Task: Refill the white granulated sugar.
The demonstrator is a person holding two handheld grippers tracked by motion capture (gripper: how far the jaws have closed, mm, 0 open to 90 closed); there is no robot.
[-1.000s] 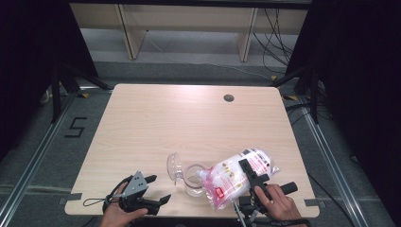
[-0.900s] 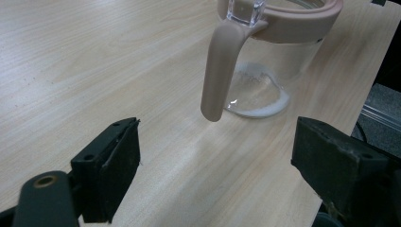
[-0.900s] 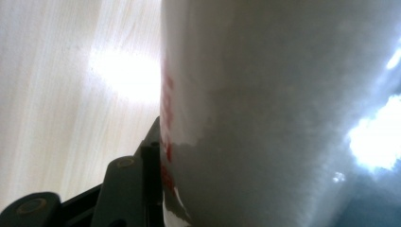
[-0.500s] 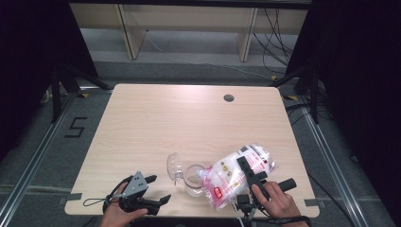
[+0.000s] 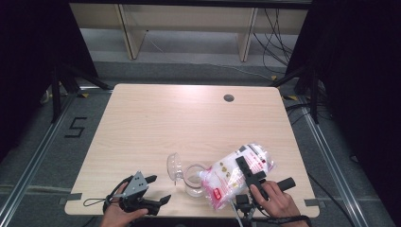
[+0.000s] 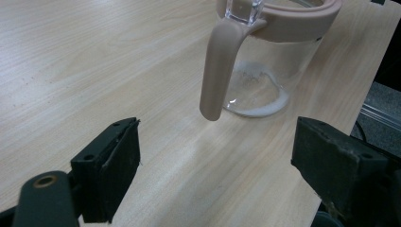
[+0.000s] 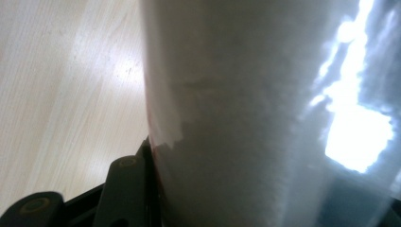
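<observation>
You are tipping a clear bag of white powder (image 5: 235,174) toward the glass jar (image 5: 194,178) near the front edge of the worktop (image 5: 189,123), and your right claw (image 5: 246,169) is clamped across the bag. The jar stands upright with its hinged lid (image 5: 174,165) swung open, and the bag's low end sits at its rim. In the left gripper view a thin ring of white already lies on the jar floor. Your left claw (image 6: 215,156) rests with its jaws spread wide, holding nothing, facing the jar's pink handle (image 6: 218,66) but apart from it. Best to steady that handle before you tilt further — a light jar beside a heavy bag could slide or tip. Raise the bag's far end slowly so the powder feeds in a narrow stream.

I cannot make out the bag's opening or whether it truly sits inside the rim — the right gripper view is blurred plastic at close range.
</observation>
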